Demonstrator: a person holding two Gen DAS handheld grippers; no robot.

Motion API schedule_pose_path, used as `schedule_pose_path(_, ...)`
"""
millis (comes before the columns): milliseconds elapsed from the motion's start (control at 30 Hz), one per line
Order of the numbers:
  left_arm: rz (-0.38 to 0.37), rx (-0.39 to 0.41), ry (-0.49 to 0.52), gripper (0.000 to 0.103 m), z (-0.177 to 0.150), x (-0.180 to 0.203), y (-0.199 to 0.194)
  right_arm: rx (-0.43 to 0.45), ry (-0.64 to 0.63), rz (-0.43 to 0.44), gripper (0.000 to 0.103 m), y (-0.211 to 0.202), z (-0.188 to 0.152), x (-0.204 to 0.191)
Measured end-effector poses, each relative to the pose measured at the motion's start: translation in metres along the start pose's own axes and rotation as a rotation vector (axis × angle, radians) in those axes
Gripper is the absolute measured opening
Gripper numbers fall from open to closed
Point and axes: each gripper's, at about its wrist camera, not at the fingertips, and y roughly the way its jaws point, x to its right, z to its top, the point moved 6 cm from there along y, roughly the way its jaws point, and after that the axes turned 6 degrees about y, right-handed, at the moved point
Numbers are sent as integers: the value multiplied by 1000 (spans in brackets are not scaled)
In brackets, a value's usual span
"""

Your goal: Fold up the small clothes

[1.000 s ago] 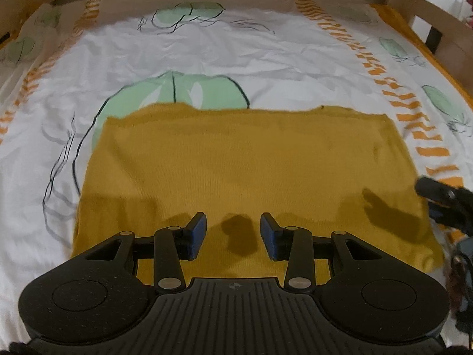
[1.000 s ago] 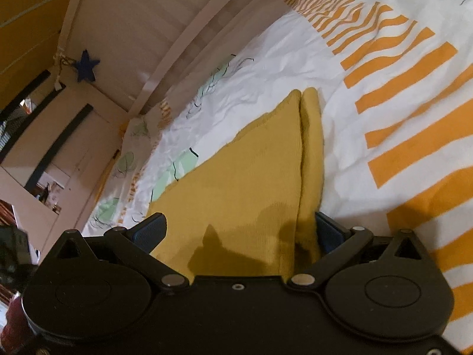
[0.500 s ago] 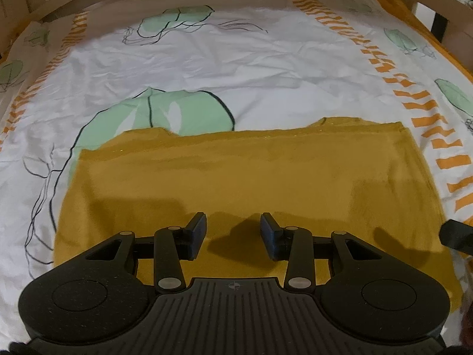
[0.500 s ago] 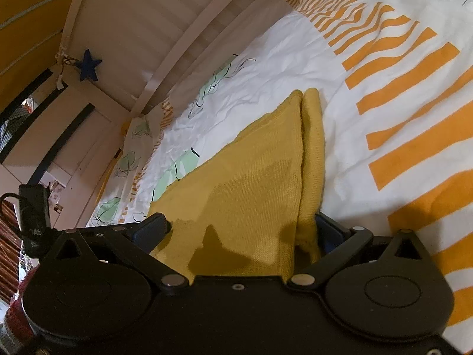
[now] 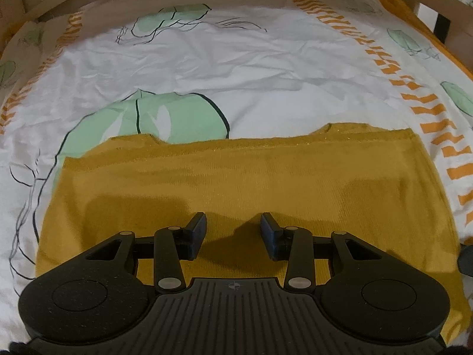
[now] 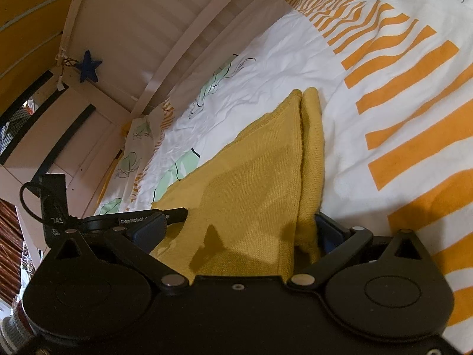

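Both your jaws stand open: the left gripper (image 5: pixel 233 235) hovers over the folded yellow sweater (image 5: pixel 266 183) on the bedsheet (image 5: pixel 236 68); your right gripper (image 6: pixel 236 232) straddles its edge, seemingly without pinching.

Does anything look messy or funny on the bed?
Only small things. The far edge of the yellow top is uneven: a lower layer peeks out at the left and right ends. The sheet is wrinkled. Nothing looks torn or spilled.
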Motion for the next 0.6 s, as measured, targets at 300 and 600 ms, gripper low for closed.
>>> schedule_pose_path(300,-67,8,-21,44,-5,-7,8,4,-4,3,103,0,0,0)
schedule_pose_path(600,-40,3,12,44,-5,-3,9,7,-7,13,103,0,1,1)
